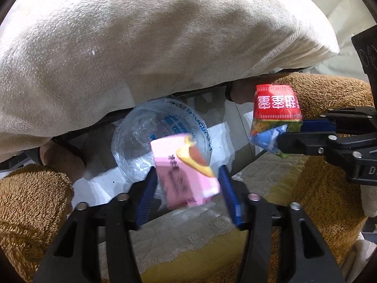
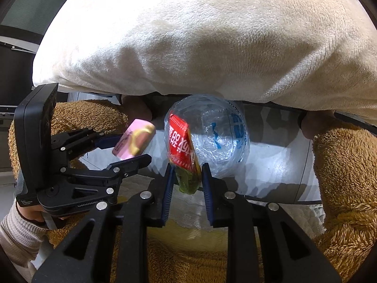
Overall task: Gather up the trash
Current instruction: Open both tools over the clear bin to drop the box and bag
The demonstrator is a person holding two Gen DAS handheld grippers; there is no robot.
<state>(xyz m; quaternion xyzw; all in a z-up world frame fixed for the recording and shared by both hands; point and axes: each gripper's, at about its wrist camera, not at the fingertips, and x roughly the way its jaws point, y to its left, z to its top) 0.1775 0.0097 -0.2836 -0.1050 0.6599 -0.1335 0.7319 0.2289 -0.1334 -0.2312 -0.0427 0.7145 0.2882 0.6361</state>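
Note:
My left gripper (image 1: 186, 179) is open, with a pink snack wrapper (image 1: 186, 176) blurred between its blue pads, just above a clear plastic bag's round opening (image 1: 141, 141). In the right wrist view the left gripper (image 2: 132, 148) stands at the left with the pink wrapper (image 2: 134, 142) between its fingers. My right gripper (image 2: 187, 176) is shut on a red and green snack wrapper (image 2: 181, 148) in front of the bag (image 2: 221, 139). That red wrapper (image 1: 275, 110) and the right gripper (image 1: 285, 133) also show at the right of the left wrist view.
A cream plush garment (image 1: 141, 35) fills the top of both views. Brown fuzzy sleeves and bare hands (image 2: 339, 153) hold the bag open on each side. A white lace-patterned cloth (image 1: 188, 231) lies below. A glossy dark table surface (image 2: 271, 169) sits under the bag.

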